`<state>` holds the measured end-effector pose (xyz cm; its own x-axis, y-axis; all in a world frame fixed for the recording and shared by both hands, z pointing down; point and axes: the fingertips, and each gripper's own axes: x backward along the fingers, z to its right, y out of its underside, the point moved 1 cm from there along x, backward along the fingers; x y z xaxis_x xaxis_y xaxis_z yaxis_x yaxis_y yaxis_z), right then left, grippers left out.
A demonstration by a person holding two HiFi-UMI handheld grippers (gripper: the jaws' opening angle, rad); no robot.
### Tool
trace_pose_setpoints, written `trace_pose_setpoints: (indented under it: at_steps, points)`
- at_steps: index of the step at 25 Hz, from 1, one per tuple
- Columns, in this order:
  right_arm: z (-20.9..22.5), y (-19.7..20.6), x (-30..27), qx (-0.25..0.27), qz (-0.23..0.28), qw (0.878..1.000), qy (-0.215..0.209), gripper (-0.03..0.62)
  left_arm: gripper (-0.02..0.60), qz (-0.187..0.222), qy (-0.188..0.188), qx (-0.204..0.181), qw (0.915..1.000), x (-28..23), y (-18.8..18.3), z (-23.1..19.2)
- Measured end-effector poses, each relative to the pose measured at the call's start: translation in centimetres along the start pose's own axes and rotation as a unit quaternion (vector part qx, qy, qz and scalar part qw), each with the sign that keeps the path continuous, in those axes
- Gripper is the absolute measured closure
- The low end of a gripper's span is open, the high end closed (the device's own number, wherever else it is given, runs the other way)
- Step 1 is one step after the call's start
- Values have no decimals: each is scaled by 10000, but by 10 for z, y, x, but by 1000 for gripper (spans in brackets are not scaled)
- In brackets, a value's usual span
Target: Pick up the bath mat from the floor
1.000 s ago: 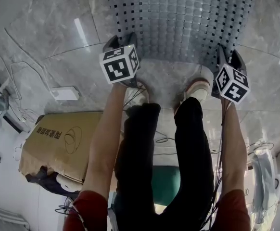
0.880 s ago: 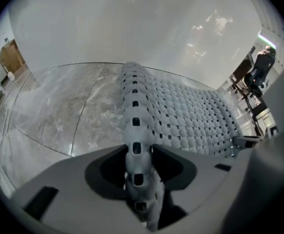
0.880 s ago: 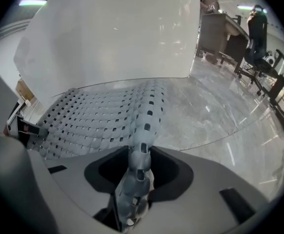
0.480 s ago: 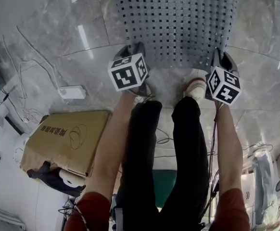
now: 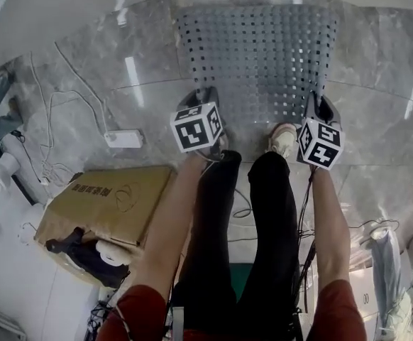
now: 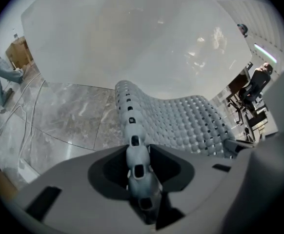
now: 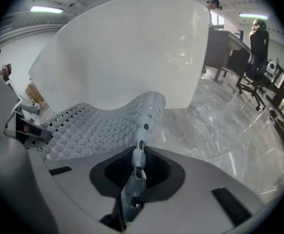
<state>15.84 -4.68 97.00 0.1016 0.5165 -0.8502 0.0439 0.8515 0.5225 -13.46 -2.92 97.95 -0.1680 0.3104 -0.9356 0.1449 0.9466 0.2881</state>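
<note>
Grey bath mat [image 5: 256, 55] is being taken by its near corners for an even lift: left gripper [image 6: 138, 172] is closing on one, right gripper [image 7: 133, 179] is pinching the other.

The grey, hole-dotted bath mat [image 5: 256, 55] lies on the marble floor [image 5: 86, 77], its two near corners raised and curling.

Office-style lab, marble floor [image 5: 86, 69], desk [image 7: 223, 44], swivel chair [image 7: 254, 67], power strip [image 5: 125, 139]
</note>
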Motion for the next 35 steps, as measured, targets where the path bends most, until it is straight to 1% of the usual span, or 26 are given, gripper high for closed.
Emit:
trace_pose_setpoints:
  at_steps: [11, 17, 23, 27, 32, 35]
  points:
    - [-5, -77, 128, -43, 497, 9988, -16, 543, 468, 515, 26, -215, 9984, 140, -48, 46]
    - [1, -134, 203, -117, 927, 9956, 91, 543, 471, 896, 137, -329, 9953, 215, -88, 74]
    - [-7, -180, 286, -231, 1112, 9934, 171, 543, 474, 1174, 265, -486, 9915, 313, -115, 100]
    - [-14, -219, 344, -285, 1415, 9893, 206, 543, 477, 1495, 361, -569, 9865, 379, -140, 115]
    - [-11, -295, 404, -269, 2052, 9780, 264, 545, 479, 2116, 462, -795, 9730, 443, -204, 140]
    - [-14, -327, 445, -224, 2360, 9709, 337, 545, 480, 2384, 534, -899, 9655, 485, -226, 152]
